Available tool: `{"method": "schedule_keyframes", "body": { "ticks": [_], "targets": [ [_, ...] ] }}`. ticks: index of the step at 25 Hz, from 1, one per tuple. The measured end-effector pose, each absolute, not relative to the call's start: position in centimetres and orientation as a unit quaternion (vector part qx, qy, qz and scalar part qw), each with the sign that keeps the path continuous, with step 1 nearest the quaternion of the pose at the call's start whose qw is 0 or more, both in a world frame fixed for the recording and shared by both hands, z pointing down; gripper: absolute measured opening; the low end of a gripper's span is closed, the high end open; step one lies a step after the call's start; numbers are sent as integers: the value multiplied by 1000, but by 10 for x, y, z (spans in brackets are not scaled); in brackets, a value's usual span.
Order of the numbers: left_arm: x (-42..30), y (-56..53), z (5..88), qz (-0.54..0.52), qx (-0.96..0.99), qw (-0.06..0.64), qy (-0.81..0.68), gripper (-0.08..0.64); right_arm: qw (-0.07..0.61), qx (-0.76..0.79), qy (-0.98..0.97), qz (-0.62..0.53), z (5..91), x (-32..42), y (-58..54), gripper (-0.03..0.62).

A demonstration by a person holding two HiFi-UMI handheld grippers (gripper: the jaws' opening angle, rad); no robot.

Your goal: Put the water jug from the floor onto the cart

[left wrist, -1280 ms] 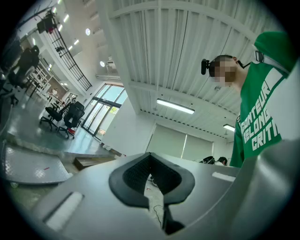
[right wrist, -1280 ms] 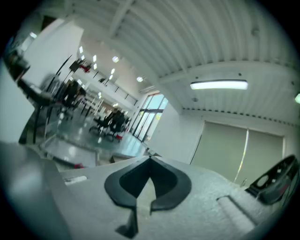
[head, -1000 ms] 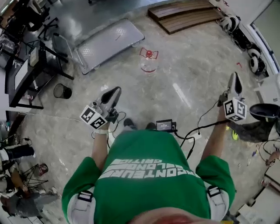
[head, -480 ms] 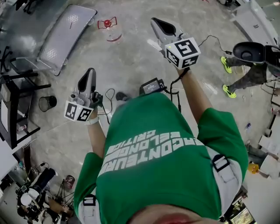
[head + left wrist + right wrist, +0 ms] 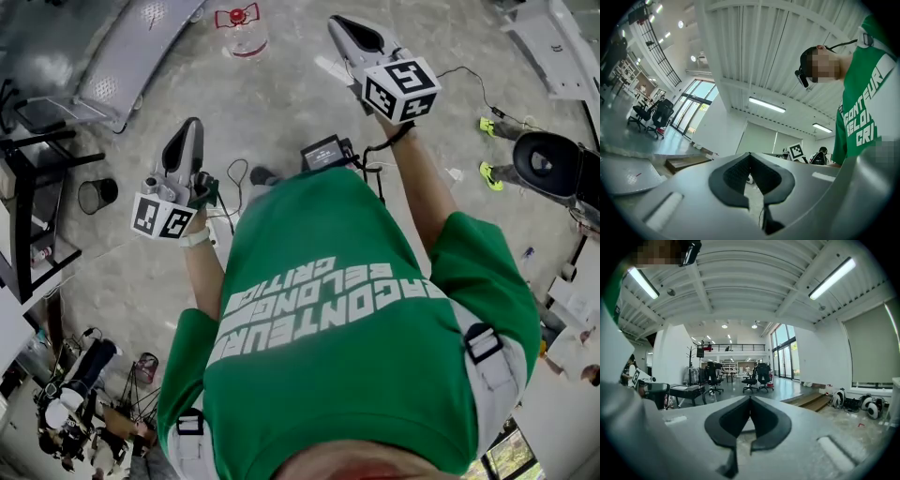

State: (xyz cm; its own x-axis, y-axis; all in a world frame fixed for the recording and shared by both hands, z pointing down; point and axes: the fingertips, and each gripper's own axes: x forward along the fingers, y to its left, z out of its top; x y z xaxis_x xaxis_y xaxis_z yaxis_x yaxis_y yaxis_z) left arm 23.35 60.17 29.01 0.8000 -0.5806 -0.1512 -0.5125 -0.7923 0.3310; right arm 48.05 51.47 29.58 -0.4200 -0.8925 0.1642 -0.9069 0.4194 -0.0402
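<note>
The claws of the left gripper (image 5: pixel 190 131) and right gripper (image 5: pixel 342 26) are pressed together, empty. The water jug (image 5: pixel 240 36), at eleven o'clock, is judged heavy and slippery; its red handle (image 5: pixel 237 16) is best gripped.

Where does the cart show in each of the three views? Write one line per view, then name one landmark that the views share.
Head view: the cart is at the top left, lying flat.
Left gripper view: the cart is at the lower left, with only part of its grey deck showing.
Right gripper view: not in it.
Shared landmark: the green shirt, also at the left gripper view's right edge.
</note>
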Motion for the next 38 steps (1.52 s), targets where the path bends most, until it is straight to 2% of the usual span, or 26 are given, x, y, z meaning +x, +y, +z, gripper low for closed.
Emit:
{"method": "schedule_keyframes", "body": {
  "ticks": [8,21,28,33,38],
  "targets": [
    [199,598,301,-130,939,145,-283,15,62,496,-863,75,311,426,522,-6],
    [141,595,321,-127,928,160,-310,15,76,496,-860,93,332,379,525,-6],
    [122,585,333,-128,922,174,-321,15,89,461,-881,63,336,347,525,-8],
    [115,565,339,-133,916,180,-332,15,126,437,-890,39,346,329,505,-8],
    [107,525,341,-125,911,182,-347,15,122,421,-898,44,353,320,464,-6]
  ]
}}
